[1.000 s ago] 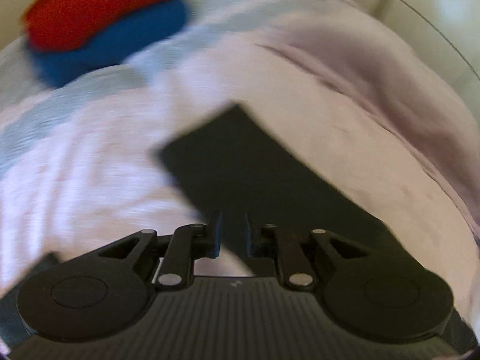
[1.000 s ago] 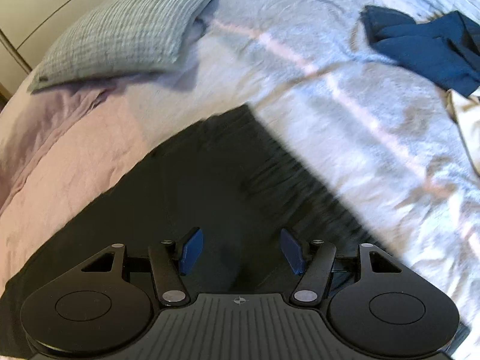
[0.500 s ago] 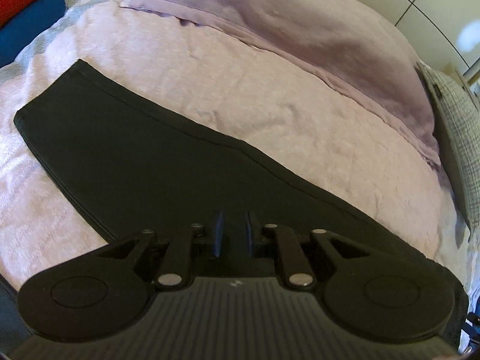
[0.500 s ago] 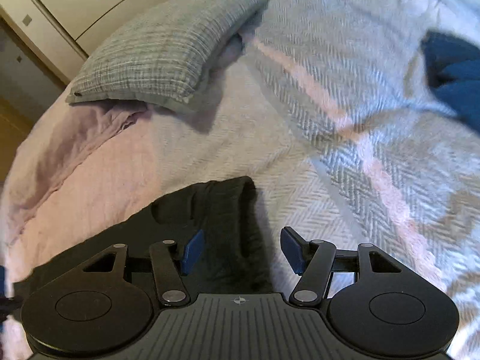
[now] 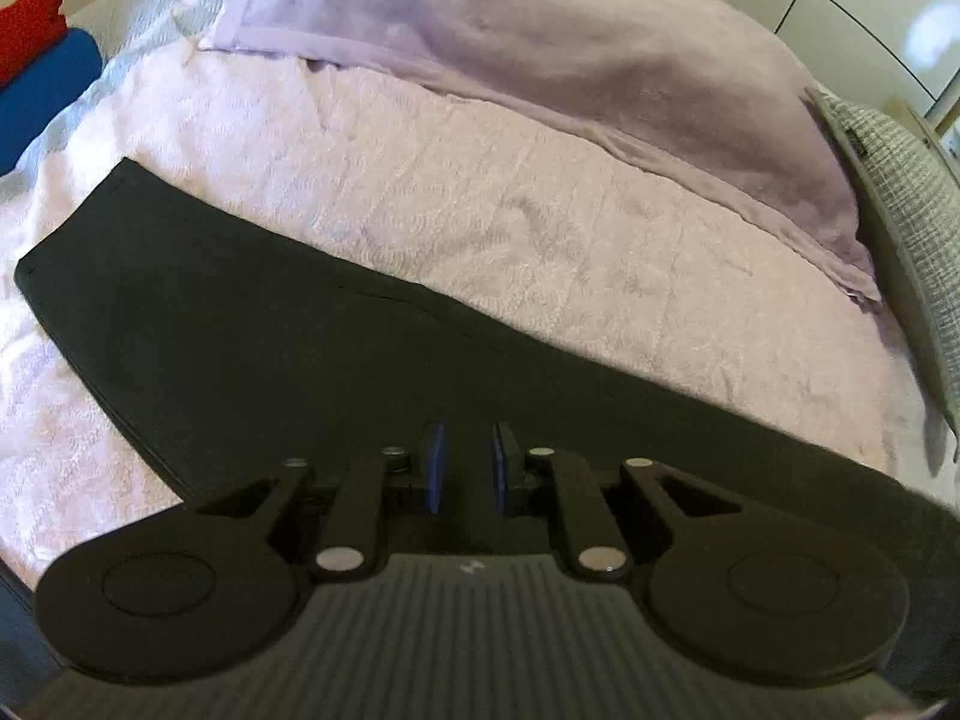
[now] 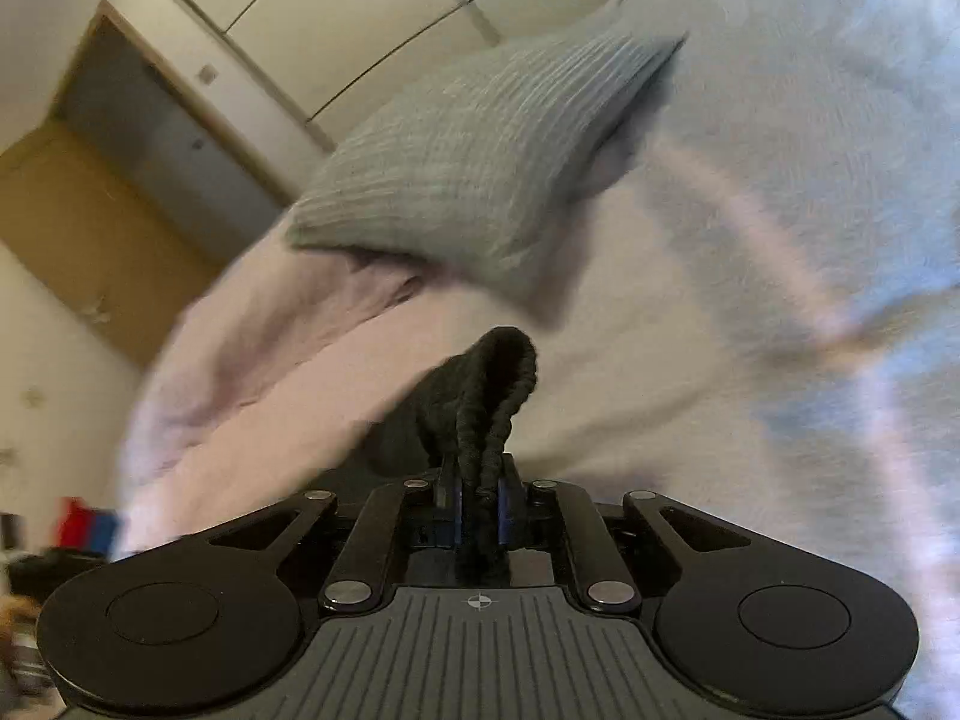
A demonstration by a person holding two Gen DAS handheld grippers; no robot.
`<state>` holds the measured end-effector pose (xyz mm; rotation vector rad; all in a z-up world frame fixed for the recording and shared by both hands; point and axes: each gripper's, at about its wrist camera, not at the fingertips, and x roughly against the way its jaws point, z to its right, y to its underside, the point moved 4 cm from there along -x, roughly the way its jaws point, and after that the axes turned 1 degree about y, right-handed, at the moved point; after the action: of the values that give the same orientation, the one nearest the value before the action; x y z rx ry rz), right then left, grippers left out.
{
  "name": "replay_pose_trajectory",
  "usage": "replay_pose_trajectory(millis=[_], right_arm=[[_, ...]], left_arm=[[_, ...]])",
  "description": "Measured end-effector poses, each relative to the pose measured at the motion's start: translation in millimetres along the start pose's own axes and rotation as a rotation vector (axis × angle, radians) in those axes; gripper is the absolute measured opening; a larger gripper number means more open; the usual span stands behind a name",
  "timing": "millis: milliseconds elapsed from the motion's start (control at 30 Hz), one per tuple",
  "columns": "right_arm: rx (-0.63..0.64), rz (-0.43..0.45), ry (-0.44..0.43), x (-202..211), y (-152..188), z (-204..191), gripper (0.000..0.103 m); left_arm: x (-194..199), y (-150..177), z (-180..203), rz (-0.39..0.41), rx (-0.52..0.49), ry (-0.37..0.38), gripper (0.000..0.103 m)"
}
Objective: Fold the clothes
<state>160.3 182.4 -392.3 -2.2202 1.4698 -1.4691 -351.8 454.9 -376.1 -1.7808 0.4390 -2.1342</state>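
R gripper (image 6: 478, 501) jaws just closed, clamped on waistband of trousers (image 5: 252, 324). L gripper (image 5: 467, 468) jaws near-shut, can't tell if gripping. Trousers lie flat on bed (image 5: 540, 222) below pillow (image 6: 480, 162); fold not yet started.

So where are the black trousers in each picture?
Left wrist: the black trousers lie flat across the middle, from the left edge to lower right.
Right wrist: their bunched end sticks up at centre, pinched in the right hand-held gripper.
Shared landmark: the grey pillow.
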Motion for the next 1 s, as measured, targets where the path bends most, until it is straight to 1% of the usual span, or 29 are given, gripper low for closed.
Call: replay_pose_trajectory(millis=[33, 67, 133, 167, 200, 233, 300, 367, 467, 533, 633, 667, 700, 733, 767, 800, 833, 867, 933, 1000], right_arm=[[-0.056, -0.032, 0.049, -13, 6, 17, 0.009], [-0.117, -0.066, 0.079, -26, 10, 33, 0.012], [-0.214, -0.108, 0.063, -35, 7, 47, 0.018], [-0.260, -0.127, 0.048, -38, 3, 52, 0.025], [-0.262, -0.123, 0.052, -32, -1, 52, 0.036], [-0.240, -0.107, 0.067, -20, -6, 48, 0.037], [-0.193, -0.067, 0.093, 6, -16, 41, 0.038], [-0.170, -0.048, 0.082, 39, -15, 36, 0.038], [-0.149, -0.112, 0.055, 69, 7, 31, 0.038], [-0.121, -0.165, 0.072, 80, 27, 28, 0.038], [-0.005, -0.165, 0.081, 87, 59, 12, 0.038], [0.054, -0.157, 0.097, 85, 69, 5, 0.038], [0.115, -0.163, 0.153, 79, 79, 3, 0.038], [0.165, -0.192, 0.242, 68, 89, 8, 0.038], [0.153, -0.212, 0.293, 60, 96, 19, 0.038], [0.111, -0.221, 0.319, 54, 101, 32, 0.038], [0.048, -0.220, 0.321, 53, 101, 40, 0.038], [0.008, -0.217, 0.318, 56, 98, 40, 0.038], [-0.019, -0.206, 0.327, 68, 92, 35, 0.038], [-0.023, -0.161, 0.355, 87, 89, 26, 0.038]], left_arm=[[-1, 2, 1, -0.007, 0.003, 0.006, 0.012], [-2, 3, 2, -0.015, 0.006, 0.012, 0.012], [-3, 7, 4, -0.029, 0.012, 0.024, 0.012], [-3, 8, 5, -0.035, 0.012, 0.029, 0.012], [-1, 10, 4, -0.033, -0.003, 0.023, 0.012], [2, 13, 4, -0.030, -0.018, 0.018, 0.012], [8, 16, 0, -0.031, -0.023, 0.016, 0.012], [14, 21, -6, -0.036, 0.013, 0.032, 0.012], [24, 30, -11, -0.043, 0.046, 0.049, 0.012], [28, 37, -12, -0.049, 0.044, 0.051, 0.012], [33, 47, -13, -0.060, 0.035, 0.055, 0.012], [33, 51, -12, -0.064, 0.030, 0.056, 0.012], [33, 55, -12, -0.070, 0.023, 0.050, 0.012], [33, 59, -13, -0.076, 0.022, 0.041, 0.012], [33, 63, -14, -0.083, 0.020, 0.032, 0.012], [34, 66, -15, -0.089, 0.019, 0.024, 0.012], [37, 68, -17, -0.087, 0.020, 0.026, 0.012], [42, 69, -19, -0.079, 0.018, 0.027, 0.012], [49, 72, -25, -0.067, 0.007, 0.015, 0.012], [53, 76, -31, -0.067, 0.013, 0.013, 0.012]])
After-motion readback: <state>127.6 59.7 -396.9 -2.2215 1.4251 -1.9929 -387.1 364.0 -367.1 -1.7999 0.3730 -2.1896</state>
